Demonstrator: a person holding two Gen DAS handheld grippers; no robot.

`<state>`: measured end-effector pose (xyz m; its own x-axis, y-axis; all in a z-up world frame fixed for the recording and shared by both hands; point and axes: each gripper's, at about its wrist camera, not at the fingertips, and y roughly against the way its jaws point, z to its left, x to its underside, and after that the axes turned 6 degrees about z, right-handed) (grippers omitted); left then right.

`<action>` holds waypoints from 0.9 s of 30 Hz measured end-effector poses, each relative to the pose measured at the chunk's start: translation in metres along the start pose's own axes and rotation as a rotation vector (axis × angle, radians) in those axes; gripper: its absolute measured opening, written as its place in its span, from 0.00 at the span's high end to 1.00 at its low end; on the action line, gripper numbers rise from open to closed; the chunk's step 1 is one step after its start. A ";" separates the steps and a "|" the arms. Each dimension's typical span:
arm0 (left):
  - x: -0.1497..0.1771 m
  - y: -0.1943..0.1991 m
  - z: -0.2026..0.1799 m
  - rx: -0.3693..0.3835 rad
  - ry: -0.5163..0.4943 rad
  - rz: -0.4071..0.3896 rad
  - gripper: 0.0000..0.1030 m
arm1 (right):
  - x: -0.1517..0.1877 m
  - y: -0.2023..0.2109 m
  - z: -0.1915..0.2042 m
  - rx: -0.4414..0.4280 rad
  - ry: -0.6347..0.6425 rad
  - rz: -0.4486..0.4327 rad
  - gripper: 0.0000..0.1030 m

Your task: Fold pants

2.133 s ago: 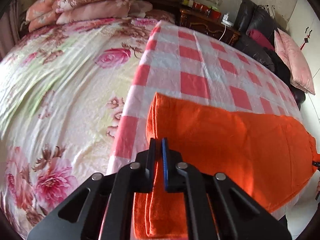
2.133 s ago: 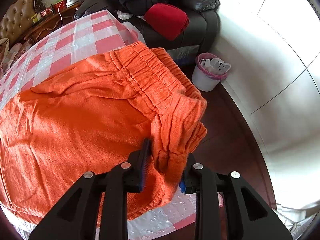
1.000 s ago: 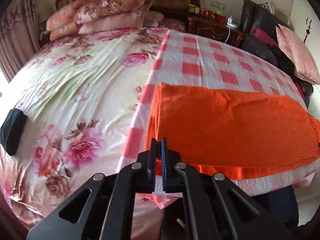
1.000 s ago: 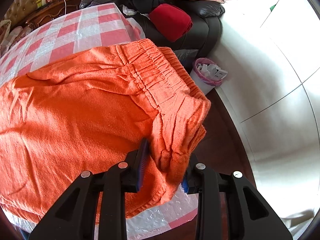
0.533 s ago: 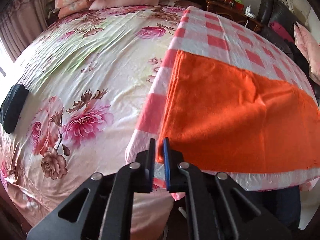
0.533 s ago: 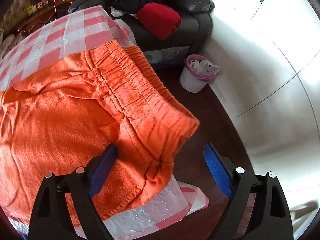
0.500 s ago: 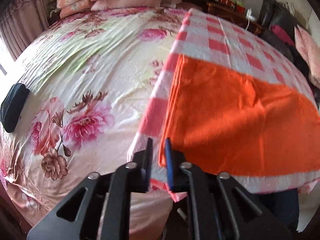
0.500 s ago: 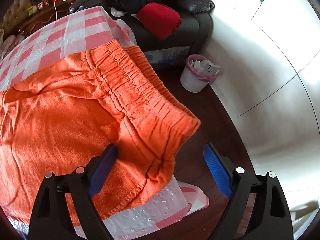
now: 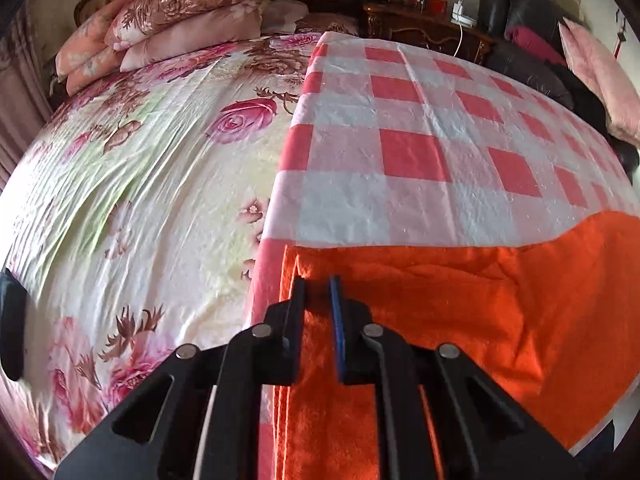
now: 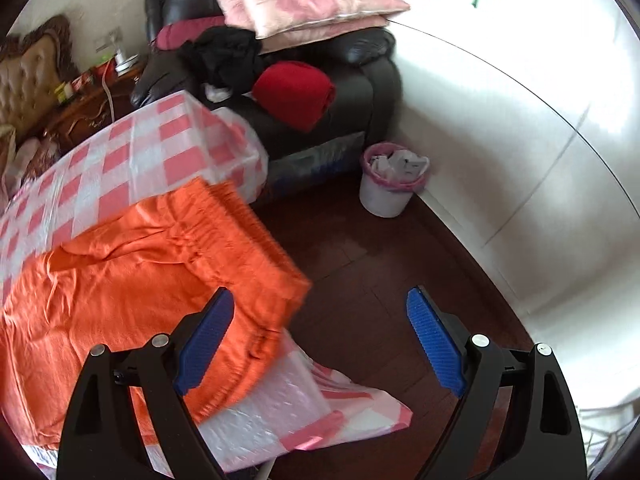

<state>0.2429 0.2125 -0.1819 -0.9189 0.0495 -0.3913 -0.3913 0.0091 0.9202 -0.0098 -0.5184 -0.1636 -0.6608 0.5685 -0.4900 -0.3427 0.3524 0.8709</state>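
Note:
The orange pants (image 9: 460, 304) lie flat on the pink checked cloth (image 9: 400, 152) along the bed's near edge. My left gripper (image 9: 316, 292) hovers over the leg-end corner, its jaws a narrow gap apart with nothing between them. In the right wrist view the waistband end (image 10: 224, 232) of the pants (image 10: 120, 296) lies at the cloth's corner. My right gripper (image 10: 320, 340) is wide open and empty, just off the waistband over the floor.
A floral bedspread (image 9: 132, 184) with stacked pillows (image 9: 180, 20) lies left of the cloth. A black armchair (image 10: 340, 92) with clothes, a white bin (image 10: 390, 186) and a white wall stand to the right. Dark wooden floor (image 10: 380, 280) lies below.
My right gripper let go of the waistband, opened wide and drew back. My left gripper released the leg end, opened slightly and moved forward over the pants.

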 end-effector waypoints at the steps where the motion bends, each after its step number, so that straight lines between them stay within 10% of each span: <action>1: -0.001 0.003 -0.001 -0.005 -0.009 -0.010 0.97 | 0.001 0.001 -0.004 0.002 -0.005 0.002 0.17; 6: -0.005 0.015 -0.003 -0.013 -0.032 -0.046 0.96 | 0.009 -0.005 -0.021 0.012 -0.025 0.027 0.17; 10: -0.005 0.003 0.001 0.032 -0.016 -0.003 0.77 | 0.010 -0.011 -0.014 -0.020 -0.025 0.045 0.17; 21: -0.010 -0.001 0.025 -0.003 0.071 -0.040 0.91 | 0.010 -0.004 0.002 -0.036 0.013 0.033 0.17; 27: 0.001 0.024 0.041 0.026 0.193 -0.120 0.73 | 0.012 -0.002 0.015 -0.073 0.054 0.026 0.17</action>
<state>0.2348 0.2540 -0.1600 -0.8590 -0.1451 -0.4909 -0.4997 0.0295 0.8657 -0.0071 -0.5005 -0.1720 -0.7046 0.5349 -0.4662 -0.3714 0.2819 0.8847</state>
